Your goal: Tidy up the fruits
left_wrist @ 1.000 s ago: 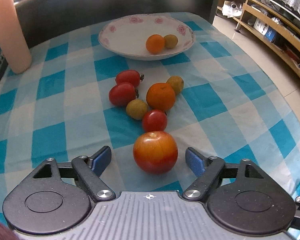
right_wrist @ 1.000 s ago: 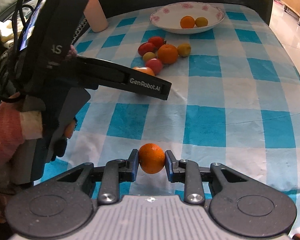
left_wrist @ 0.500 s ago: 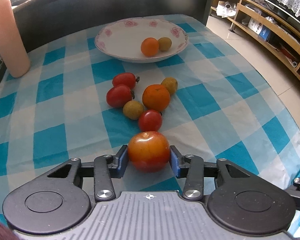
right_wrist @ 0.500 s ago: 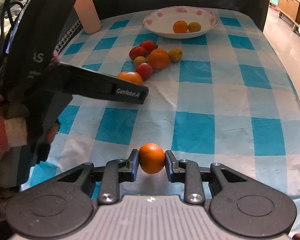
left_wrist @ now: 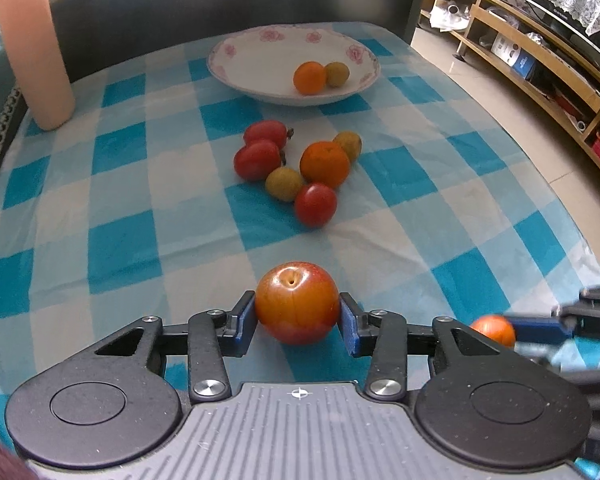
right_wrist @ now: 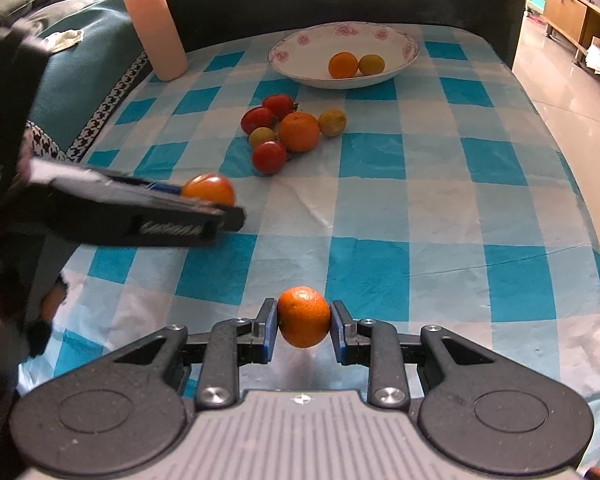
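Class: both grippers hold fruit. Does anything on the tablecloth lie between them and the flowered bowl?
Yes. A cluster of loose fruit lies on the tablecloth between the held orange, the held tomato and the bowl. Cloth to its right is bare.

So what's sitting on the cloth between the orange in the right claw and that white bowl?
A cluster of six loose fruits: red, yellow and one orange. The right view shows them between the orange held in the right claw and the bowl.
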